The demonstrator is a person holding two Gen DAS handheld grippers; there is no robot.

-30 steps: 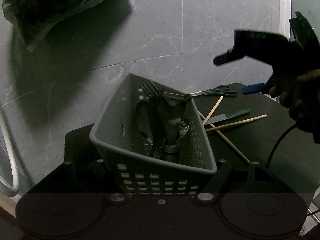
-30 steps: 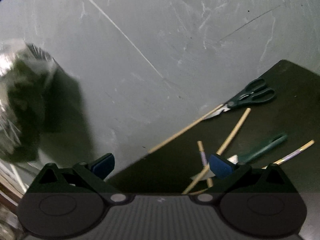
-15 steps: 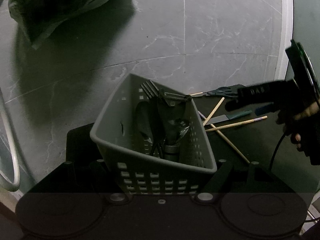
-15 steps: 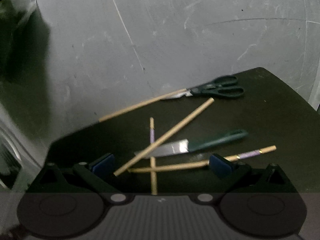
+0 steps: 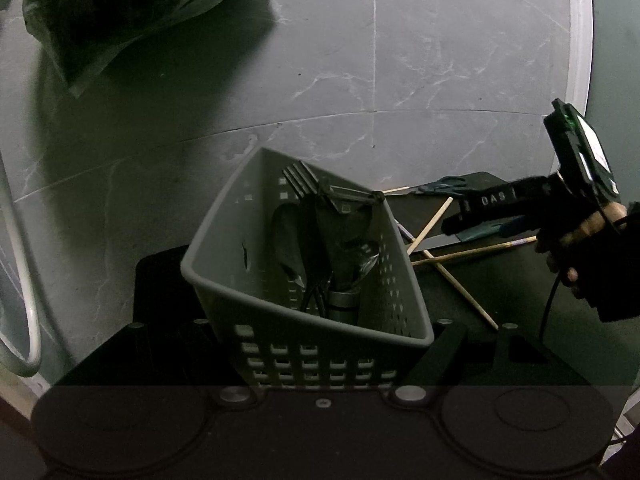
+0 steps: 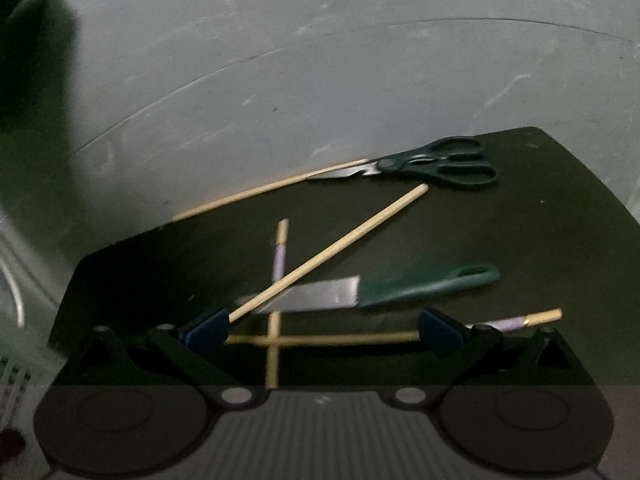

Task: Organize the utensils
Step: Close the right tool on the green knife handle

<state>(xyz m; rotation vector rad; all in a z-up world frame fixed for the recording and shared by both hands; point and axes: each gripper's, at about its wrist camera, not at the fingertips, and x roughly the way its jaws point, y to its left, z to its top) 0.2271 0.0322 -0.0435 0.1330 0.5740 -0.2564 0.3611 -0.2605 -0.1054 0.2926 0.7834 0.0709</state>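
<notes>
On the dark mat: four chopsticks (image 6: 328, 252), a knife (image 6: 360, 290) and scissors (image 6: 436, 164) lie loose beside the basket (image 5: 304, 320).
Carrier: the mat (image 6: 560, 232) is a black sheet laid on the marbled grey floor (image 5: 360, 60); no worktop shows.
Basket: grey perforated plastic, tilted, at the mat's left end; a fork (image 5: 300, 180) and other dark metal utensils stand inside.
Left claw (image 5: 320, 392): clamped on the basket's near wall, holding it tipped.
Right claw (image 6: 324, 328): fingers wide apart, nothing between the pads, low over the crossed chopsticks and the knife.
Chopsticks: one runs along the mat's far edge under the scissor blades; one leans diagonally across the knife blade; two with lilac bands cross at the near edge.
Knife: flat in the middle of the mat, green handle toward the right edge, blade toward the basket.
Scissors: closed, at the far right corner of the mat.
Handling, chopsticks: likely light, stiff and smooth; prone to roll or pivot, so pinch near mid-length, across the shaft.
Handling, knife: probably heavier at the handle; take the thick green handle, never the thin slick blade.
Risk: lifting the diagonal chopstick may drag the others crossed with it.
Bag (image 5: 132, 8): crumpled plastic, well apart on the floor.
</notes>
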